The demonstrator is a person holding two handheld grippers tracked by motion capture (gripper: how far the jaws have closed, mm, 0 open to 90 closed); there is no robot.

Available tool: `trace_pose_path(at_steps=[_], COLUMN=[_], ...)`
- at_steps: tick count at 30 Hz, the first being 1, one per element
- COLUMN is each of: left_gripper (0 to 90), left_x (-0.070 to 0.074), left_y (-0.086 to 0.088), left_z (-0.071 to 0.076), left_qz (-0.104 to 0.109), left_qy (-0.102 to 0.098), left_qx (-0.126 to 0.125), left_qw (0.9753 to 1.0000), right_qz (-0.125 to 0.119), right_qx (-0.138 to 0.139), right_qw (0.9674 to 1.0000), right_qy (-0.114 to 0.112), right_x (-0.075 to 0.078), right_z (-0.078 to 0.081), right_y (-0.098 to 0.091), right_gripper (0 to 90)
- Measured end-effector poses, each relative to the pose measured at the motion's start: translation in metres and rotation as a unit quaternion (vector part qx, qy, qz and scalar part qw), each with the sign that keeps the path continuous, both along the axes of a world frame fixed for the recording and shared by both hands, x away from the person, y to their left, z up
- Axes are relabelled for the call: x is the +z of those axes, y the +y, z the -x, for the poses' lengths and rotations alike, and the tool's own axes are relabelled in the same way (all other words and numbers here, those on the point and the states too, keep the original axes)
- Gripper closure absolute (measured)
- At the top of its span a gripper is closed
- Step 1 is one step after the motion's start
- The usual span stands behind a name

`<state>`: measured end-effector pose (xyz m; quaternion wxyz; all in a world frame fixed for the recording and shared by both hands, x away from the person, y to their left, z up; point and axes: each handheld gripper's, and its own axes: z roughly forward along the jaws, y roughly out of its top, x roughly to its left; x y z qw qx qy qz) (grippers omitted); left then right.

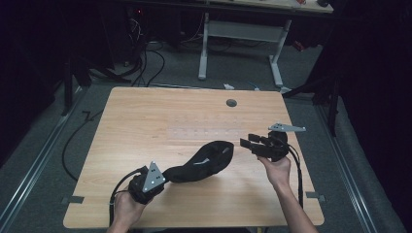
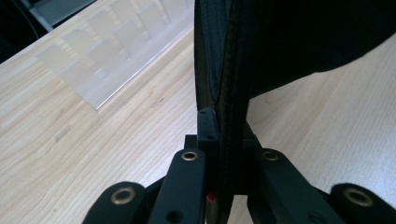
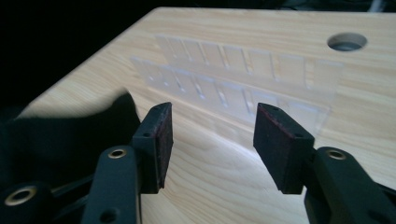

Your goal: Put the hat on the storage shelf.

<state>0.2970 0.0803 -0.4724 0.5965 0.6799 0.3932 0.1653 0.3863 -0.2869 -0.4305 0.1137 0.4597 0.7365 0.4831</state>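
Left gripper [image 1: 167, 174], jaws clamped on black cloth item's [image 1: 206, 162] near edge, cloth draped mid-table short of clear plastic tray [image 1: 204, 133]; right gripper [image 1: 248, 144], jaws apart and empty beside cloth's far end: advise keeping clamp firm while right takes that end squarely.

The left gripper [image 1: 163, 177] is held low at the near edge with jaws clamped shut. The right gripper [image 1: 246, 143] is raised, pointed leftward, its jaws parted.
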Motion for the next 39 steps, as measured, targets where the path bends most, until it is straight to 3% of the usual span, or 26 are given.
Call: trace_pose_path(at_steps=[2, 3, 6, 11, 18, 25, 28, 34, 39], left_gripper=[86.4, 86.4, 86.4, 86.4, 86.4, 86.4, 86.4, 86.3, 86.3], left_x=[0.001, 0.002, 0.004, 0.007, 0.011, 0.016, 0.018, 0.027, 0.033], left_y=[0.001, 0.003, 0.005, 0.006, 0.014, 0.022, 0.023, 0.029, 0.031], left_z=[-0.002, -0.003, -0.008, -0.013, -0.021, -0.029, -0.031, -0.039, -0.045], left_qz=[0.007, 0.012, 0.024, 0.042, 0.073, 0.093, 0.099, 0.128, 0.141], left_qy=[0.003, 0.006, 0.014, 0.026, 0.04, 0.051, 0.051, 0.055, 0.056], left_qx=[0.005, 0.01, 0.02, 0.033, 0.061, 0.085, 0.09, 0.11, 0.119], left_qw=[1.0, 0.9999, 0.9994, 0.9982, 0.9947, 0.9907, 0.9897, 0.9841, 0.9814], right_qz=[0.002, 0.017, 0.035, 0.055, 0.085, 0.138, 0.144, 0.177, 0.184], right_qx=[-0.003, -0.007, -0.015, -0.025, -0.039, -0.068, -0.074, -0.089, -0.09], right_qw=[1.0, 0.9998, 0.9992, 0.9981, 0.9954, 0.9878, 0.9864, 0.9801, 0.9788], right_qy=[-0.004, 0.006, 0.009, 0.012, 0.02, 0.027, 0.026, 0.012, 0.006], right_x=[-0.004, -0.011, -0.023, -0.039, -0.064, -0.087, -0.091, -0.099, -0.1], right_z=[0.001, 0.002, 0.006, 0.009, 0.015, 0.021, 0.022, 0.022, 0.022], right_y=[-0.001, -0.002, -0.003, -0.005, -0.009, -0.016, -0.019, -0.02, -0.018], right_gripper=[47.1, 46.8, 46.6, 46.7, 48.2, 46.6, 46.3, 46.0, 45.4])
